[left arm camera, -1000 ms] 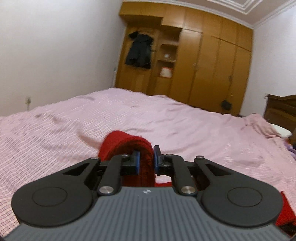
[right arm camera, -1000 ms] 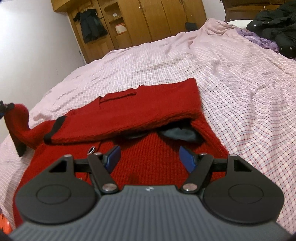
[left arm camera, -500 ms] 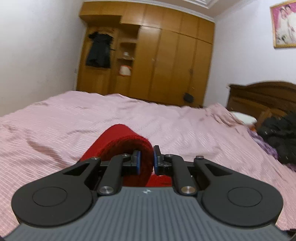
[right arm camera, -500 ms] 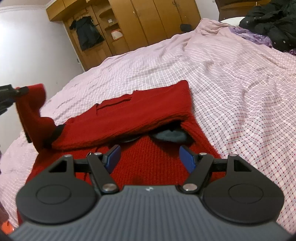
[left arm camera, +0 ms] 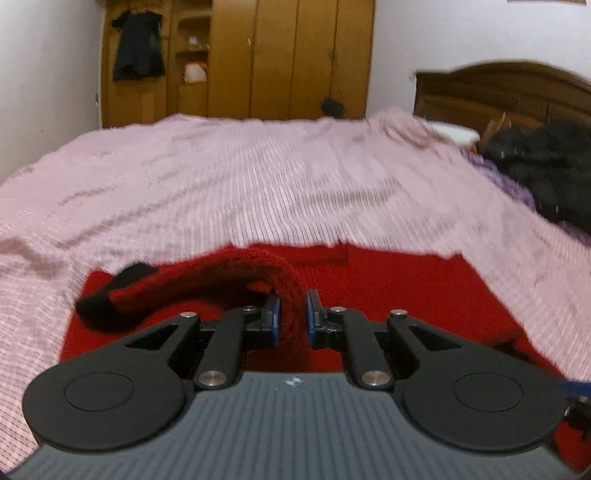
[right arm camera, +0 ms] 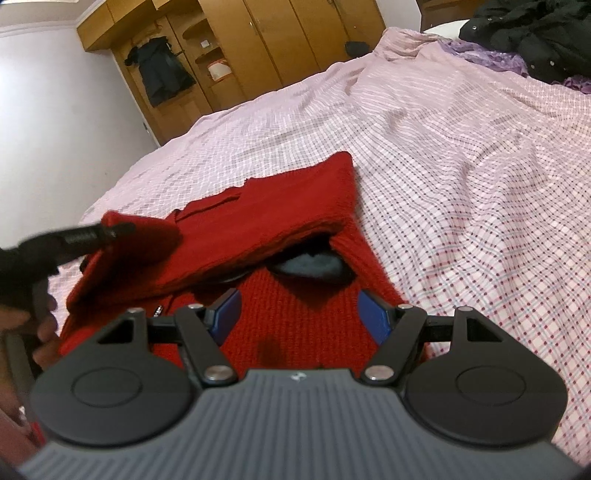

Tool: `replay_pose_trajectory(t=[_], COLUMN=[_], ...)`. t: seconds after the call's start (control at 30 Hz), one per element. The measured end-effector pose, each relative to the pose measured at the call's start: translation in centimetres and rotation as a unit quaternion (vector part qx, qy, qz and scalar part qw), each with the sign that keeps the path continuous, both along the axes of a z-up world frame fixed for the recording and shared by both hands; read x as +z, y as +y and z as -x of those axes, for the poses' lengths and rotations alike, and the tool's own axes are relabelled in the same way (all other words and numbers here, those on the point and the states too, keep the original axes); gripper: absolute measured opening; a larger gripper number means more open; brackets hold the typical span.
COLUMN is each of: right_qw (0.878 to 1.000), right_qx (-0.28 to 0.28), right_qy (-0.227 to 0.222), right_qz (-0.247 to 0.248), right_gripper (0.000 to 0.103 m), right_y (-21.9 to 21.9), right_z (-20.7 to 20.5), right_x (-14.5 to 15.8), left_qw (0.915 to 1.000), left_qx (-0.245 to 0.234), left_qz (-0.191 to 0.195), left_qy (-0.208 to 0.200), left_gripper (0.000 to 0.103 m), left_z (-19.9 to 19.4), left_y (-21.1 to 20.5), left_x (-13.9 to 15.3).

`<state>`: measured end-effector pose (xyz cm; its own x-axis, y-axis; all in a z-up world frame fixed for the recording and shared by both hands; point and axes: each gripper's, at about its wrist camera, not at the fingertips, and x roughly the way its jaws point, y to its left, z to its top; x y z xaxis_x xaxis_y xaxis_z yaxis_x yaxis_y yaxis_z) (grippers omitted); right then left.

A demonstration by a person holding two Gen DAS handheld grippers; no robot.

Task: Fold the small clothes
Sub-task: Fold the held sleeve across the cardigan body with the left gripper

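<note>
Basically, a red knitted sweater (right arm camera: 295, 229) lay spread on a bed with a pink checked sheet (right arm camera: 461, 177), one side already folded over the body, a dark grey lining showing at the neck opening.

Left hand-held gripper (left arm camera: 291, 314) was clamped narrow on the red sleeve (left arm camera: 221, 273); blue pads (left arm camera: 274, 317) pressed the knit from both sides. Sleeve arched up and off to the left in the left wrist view, its black cuff (left arm camera: 110, 295) hanging free above the sweater body. In the right wrist view the same hand-held gripper came in from the left edge, held by a person's hand (right arm camera: 40, 325), with the sleeve lifted over the left part of the folded sweater.

Right hand-held gripper (right arm camera: 299, 317) stood wide, nothing between its blue pads (right arm camera: 373, 317); it hung just over the lower middle of the sweater, near the neck opening. Contact with the knit could not be told.

Background: wooden wardrobe (left arm camera: 273, 59) at the far wall, dark coat (left arm camera: 138, 44) hanging on it, dark wooden headboard (left arm camera: 509, 88) to the right, black garment (right arm camera: 535, 33) and purple cloth (right arm camera: 487, 55) piled at the far right corner of the bed. Left wrist view was motion-blurred.
</note>
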<state>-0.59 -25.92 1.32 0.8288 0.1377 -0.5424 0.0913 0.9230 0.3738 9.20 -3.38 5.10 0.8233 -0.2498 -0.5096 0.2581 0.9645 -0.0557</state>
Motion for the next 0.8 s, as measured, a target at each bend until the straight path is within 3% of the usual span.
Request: replay_pose_trajectory(t=[0.23,0.33,0.57,0.8], right_qw=[1.0,1.0,1.0,1.0], right_qx=[0.001,0.002,0.009,0.024], right_qy=[0.001,0.0,-0.001,-0.007], right_qz=[0.0,-0.001,-0.004,0.006], right_gripper=[0.072,0.072,0.072,0.072], right_y=[0.2,0.2,0.6,1.6], right_z=[0.0,0.0,0.0,-0.3], right_x=[0.0,0.0,0.2,1.1], left_qw=[0.9991,0.9985,0.9984,0.998], left_qx=[0.004,0.006,0.013,0.039], left_qz=[0.004,0.014,0.002,-0.011], left_qy=[0.043,0.053,0.056,0.048], left_gripper=[0.017,0.029,0.042,0.044], left_z=[0.0,1.0,4.2,6.4], left_y=[0.4,1.3,2.7,4.8], left_x=[-0.9,-0.3,1.3,2.2])
